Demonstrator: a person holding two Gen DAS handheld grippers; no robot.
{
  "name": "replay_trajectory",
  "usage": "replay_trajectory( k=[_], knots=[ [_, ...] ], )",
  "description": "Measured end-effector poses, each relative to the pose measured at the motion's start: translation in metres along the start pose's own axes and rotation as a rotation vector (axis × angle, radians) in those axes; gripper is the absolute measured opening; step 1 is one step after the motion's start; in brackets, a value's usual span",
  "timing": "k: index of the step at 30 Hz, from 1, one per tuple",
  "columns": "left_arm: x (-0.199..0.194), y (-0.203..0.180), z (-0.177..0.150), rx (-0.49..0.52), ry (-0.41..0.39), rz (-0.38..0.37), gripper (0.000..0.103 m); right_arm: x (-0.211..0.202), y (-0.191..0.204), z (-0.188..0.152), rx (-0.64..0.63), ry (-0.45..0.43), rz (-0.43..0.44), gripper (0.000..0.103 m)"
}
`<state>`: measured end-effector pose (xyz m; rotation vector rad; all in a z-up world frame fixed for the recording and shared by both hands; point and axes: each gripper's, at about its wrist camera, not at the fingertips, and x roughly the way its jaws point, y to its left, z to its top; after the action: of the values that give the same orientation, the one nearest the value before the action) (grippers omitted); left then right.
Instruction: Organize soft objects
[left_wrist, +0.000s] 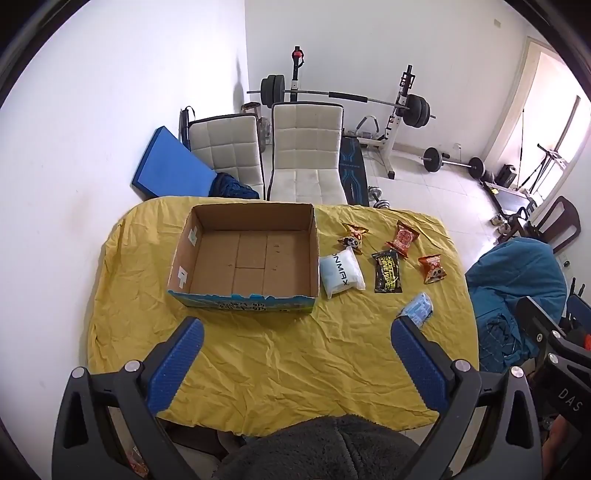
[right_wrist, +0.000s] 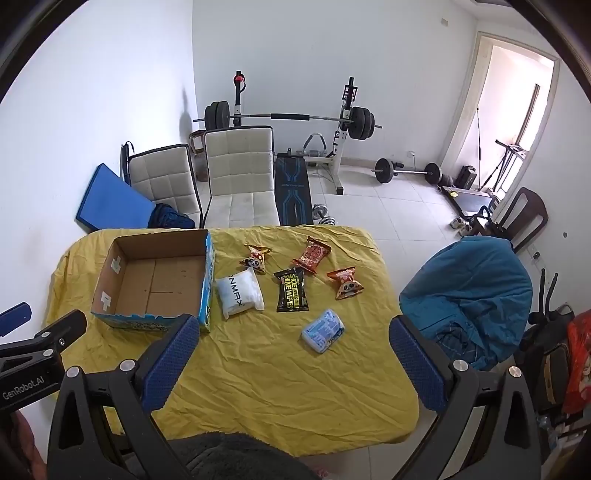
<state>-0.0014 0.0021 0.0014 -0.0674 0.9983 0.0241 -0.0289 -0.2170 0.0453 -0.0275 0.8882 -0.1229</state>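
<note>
Six soft packs lie on the yellow surface, and none is in the cardboard box yet, so the job looks not started. The white pack sits just beside the box. Near it are the black wipes pack, three orange snack bags and a small blue pack. The left gripper and the right gripper both hover wide apart, holding nothing. All six packs seem left to move.
</note>
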Motion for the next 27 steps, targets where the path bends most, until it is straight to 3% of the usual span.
replay_trajectory(
  k=[27],
  knots=[
    [0.003,0.012,-0.004,-0.003,0.011,-0.007,0.103,0.004,0.014,-0.003,-0.012,-0.013,-0.005,0.103]
  ],
)
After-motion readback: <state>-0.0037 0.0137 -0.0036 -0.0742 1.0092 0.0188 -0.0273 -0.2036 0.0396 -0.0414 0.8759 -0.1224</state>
